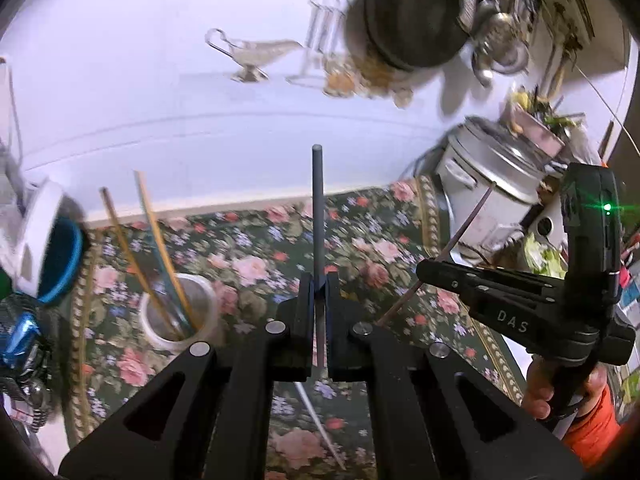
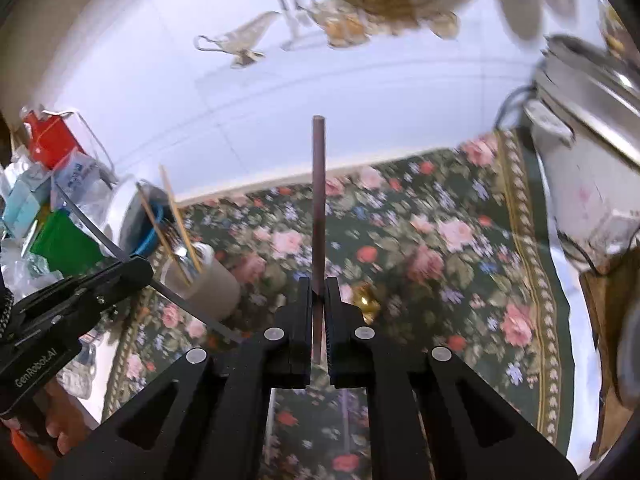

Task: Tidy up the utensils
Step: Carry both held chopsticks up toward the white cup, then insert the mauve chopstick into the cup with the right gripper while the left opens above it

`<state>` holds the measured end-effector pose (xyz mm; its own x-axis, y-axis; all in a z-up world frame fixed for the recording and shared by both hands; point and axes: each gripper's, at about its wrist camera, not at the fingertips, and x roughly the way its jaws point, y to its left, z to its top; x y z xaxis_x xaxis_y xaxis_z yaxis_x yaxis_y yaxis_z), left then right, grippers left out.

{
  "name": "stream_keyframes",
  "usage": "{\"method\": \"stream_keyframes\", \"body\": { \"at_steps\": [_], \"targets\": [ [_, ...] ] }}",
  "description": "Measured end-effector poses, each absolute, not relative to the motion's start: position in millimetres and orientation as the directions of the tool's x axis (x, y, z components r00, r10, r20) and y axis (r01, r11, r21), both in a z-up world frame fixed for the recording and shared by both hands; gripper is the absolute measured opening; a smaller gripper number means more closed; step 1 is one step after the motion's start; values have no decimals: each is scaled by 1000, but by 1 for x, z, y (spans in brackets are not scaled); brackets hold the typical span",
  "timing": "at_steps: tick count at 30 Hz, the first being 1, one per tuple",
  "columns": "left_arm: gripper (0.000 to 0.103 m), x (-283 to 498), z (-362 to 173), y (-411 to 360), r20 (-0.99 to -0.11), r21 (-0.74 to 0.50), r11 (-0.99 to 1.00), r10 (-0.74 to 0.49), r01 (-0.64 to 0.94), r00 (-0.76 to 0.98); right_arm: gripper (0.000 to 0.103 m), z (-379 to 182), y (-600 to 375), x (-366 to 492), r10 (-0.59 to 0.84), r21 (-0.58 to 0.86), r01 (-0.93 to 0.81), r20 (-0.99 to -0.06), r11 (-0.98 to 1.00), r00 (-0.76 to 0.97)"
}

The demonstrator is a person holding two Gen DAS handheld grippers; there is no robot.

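Observation:
My left gripper (image 1: 319, 286) is shut on a grey chopstick (image 1: 318, 208) that stands upright above the floral mat (image 1: 380, 248). My right gripper (image 2: 319, 288) is shut on a dark brown chopstick (image 2: 319, 184), also upright. The right gripper also shows in the left wrist view (image 1: 424, 270), at the right, with its brown chopstick (image 1: 468, 224) slanting. The left gripper shows in the right wrist view (image 2: 136, 270), at the left, with its grey chopstick (image 2: 92, 228). A white cup (image 1: 176, 320) to the left holds several chopsticks (image 1: 160, 248); it also shows in the right wrist view (image 2: 204, 284).
A white and blue bowl (image 1: 52, 248) lies tipped at the left. A white rice cooker (image 1: 492, 184) stands at the mat's right edge. A dark pot (image 1: 412, 12), a gravy boat (image 1: 256, 54) and a glass (image 1: 324, 32) hang against the white wall. Packets (image 2: 44, 200) are piled at the left.

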<state>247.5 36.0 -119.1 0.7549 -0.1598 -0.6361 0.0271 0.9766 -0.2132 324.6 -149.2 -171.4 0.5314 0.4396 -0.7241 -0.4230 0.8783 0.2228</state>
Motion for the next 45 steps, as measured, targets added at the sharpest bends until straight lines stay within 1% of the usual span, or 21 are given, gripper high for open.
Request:
{"method": "stream_keyframes", "body": {
  "at_steps": [7, 13, 16, 22, 27, 31, 34, 41, 45],
  "targets": [
    [3, 241, -103, 76, -606, -229, 973, -121, -26, 786, 5, -144, -109, 326, 504, 224, -501, -675, 836, 539],
    [3, 240, -88, 101, -581, -209, 975, -63, -74, 812, 5, -124, -76, 326, 561, 226, -566, -634, 793, 533],
    [3, 240, -82, 114, -569, -185, 977, -21, -103, 822, 5, -116, -59, 326, 586, 225, -598, -619, 770, 522],
    [3, 245, -84, 134, -571, -185, 973, 8, -138, 821, 5, -112, -29, 330, 615, 228, -633, -611, 740, 498],
    [3, 254, -101, 148, -600, -189, 966, 28, -176, 799, 5, -126, -7, 337, 614, 231, -645, -639, 728, 464],
    [3, 263, -123, 158, -645, -183, 960, 44, -210, 763, 5, -147, 8, 345, 602, 237, -650, -678, 722, 422],
    [3, 269, -144, 166, -686, -200, 952, 33, -232, 727, 5, -164, 18, 350, 573, 219, -649, -715, 728, 401],
    [3, 275, -172, 181, -737, -262, 929, -19, -260, 676, 5, -197, 32, 358, 522, 216, -644, -786, 734, 331],
    [3, 275, -174, 180, -751, -238, 933, -1, -269, 661, 6, -205, 37, 358, 503, 211, -641, -806, 738, 313]
  ]
}}
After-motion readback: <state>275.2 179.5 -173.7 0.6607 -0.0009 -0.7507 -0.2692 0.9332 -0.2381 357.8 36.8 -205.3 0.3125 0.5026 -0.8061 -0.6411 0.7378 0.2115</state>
